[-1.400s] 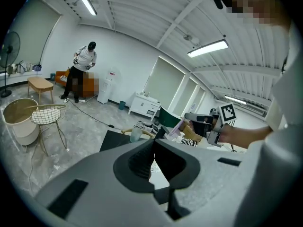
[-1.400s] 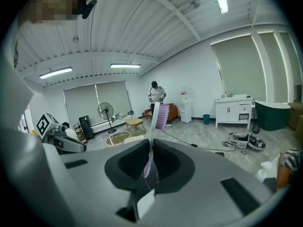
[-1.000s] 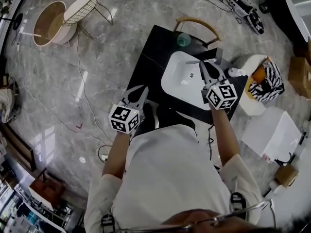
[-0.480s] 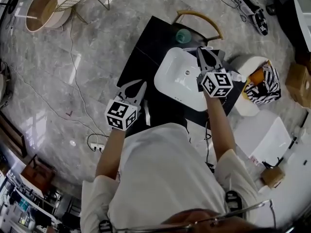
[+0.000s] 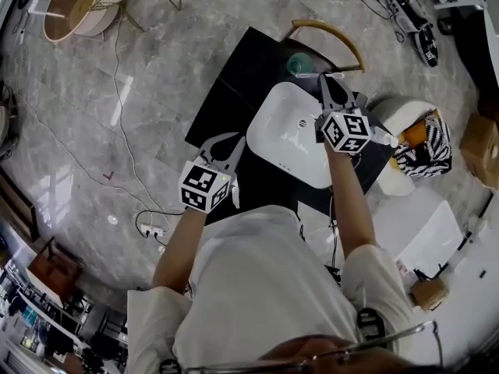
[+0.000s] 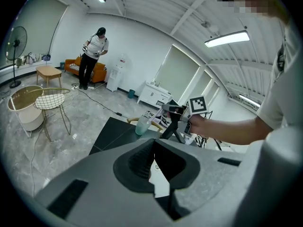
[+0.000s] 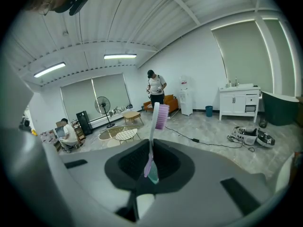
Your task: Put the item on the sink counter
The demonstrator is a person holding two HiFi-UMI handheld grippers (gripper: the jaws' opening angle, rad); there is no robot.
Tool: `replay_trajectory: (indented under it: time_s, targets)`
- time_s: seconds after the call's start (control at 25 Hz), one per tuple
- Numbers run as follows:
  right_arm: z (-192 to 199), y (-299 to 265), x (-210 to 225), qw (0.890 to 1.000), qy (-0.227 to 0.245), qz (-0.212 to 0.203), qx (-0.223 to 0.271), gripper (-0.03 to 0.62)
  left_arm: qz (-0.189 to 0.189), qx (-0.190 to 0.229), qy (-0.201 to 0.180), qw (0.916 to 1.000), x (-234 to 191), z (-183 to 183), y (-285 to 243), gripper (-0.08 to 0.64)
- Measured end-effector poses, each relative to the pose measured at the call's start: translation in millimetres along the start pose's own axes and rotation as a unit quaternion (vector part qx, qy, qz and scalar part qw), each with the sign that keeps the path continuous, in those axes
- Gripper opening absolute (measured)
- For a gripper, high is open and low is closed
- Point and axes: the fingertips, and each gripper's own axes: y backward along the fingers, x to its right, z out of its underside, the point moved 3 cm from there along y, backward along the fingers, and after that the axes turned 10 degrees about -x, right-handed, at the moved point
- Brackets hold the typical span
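Room: a large open hall with a grey marble floor; a black counter (image 5: 226, 92) stands in front of you, and a white sink basin (image 5: 284, 131) fills its right half.
Far edge: a teal cup (image 5: 295, 65) stands there, with a wooden chair back just behind it.
Right claw (image 7: 150, 167): clenched on a toothbrush (image 7: 161, 116), gripped low on the handle so the pink bristle head stands well clear above the jaws.
Where the toothbrush is: in the air over the basin's far rim, near the cup, not yet on the counter.
Left claw (image 6: 154, 162): closed, with nothing in it, over the counter's near left part.
Risk, pivot: you hold only the handle's end, so the long free part could swing or slip in the jaws if it bumps something.
Risk, wrong landing: the bare counter beside the basin looks narrow here, so if you let go too early the brush probably drops into the basin.
Risk, cup: reach further along the far edge and you could tip it.
Writing: none readable; only the square black-and-white markers on both claws' cubes, and no brand shows on the brush.
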Motion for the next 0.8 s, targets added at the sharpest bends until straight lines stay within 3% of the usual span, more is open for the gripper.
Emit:
replay_trajectory:
  time_s: [0.32,0.8]
  targets:
    - [2.5,-19.6,13.8,1.0,-0.006,0.024,0.005,0.032,0.002,-0.014,0.009,0.9999,-4.1,5.2,-13.6,0.005]
    - [33.3,-55.5,32.3,0.999,-0.005,0.046,-0.026,0.034,0.006,-0.026,0.014,0.9996,-3.4,9.8,-34.9,0.005]
